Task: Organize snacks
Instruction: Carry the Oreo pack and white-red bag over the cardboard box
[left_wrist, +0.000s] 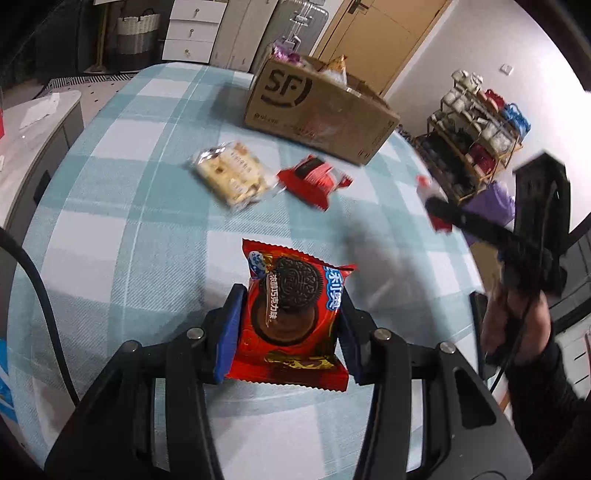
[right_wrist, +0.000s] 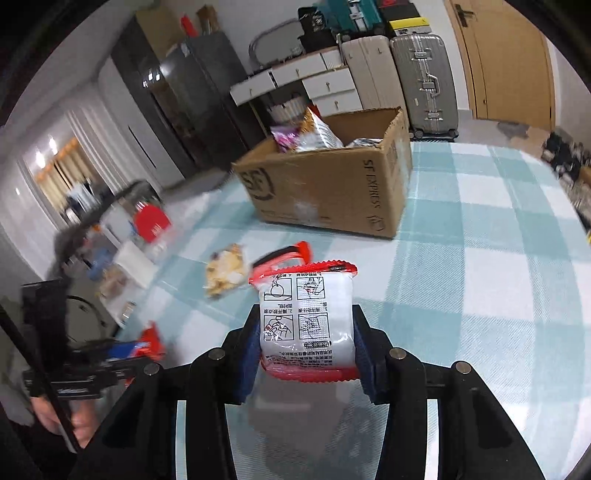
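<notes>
My left gripper (left_wrist: 291, 300) is shut on a red chocolate-sandwich-cookie packet (left_wrist: 295, 332), held just above the checked tablecloth (left_wrist: 129, 229). My right gripper (right_wrist: 306, 315) is shut on a white packet with red sealed ends (right_wrist: 304, 325), also lifted off the cloth. On the table lie a cream biscuit packet (left_wrist: 231, 173) and a red packet (left_wrist: 312, 177). Behind them stands an open cardboard box (left_wrist: 317, 110) with several snack bags in it (right_wrist: 310, 134). The right gripper (left_wrist: 439, 212) shows blurred at the right of the left wrist view, and the left gripper (right_wrist: 144, 349) at lower left of the right wrist view.
A person's hand (left_wrist: 517, 325) holds the right gripper's handle. A shoe rack (left_wrist: 480, 125) stands beyond the table's right edge. Suitcases (right_wrist: 424, 81) and white drawers (right_wrist: 325, 85) stand behind the box. A low white cabinet (left_wrist: 33, 122) is off the table's left side.
</notes>
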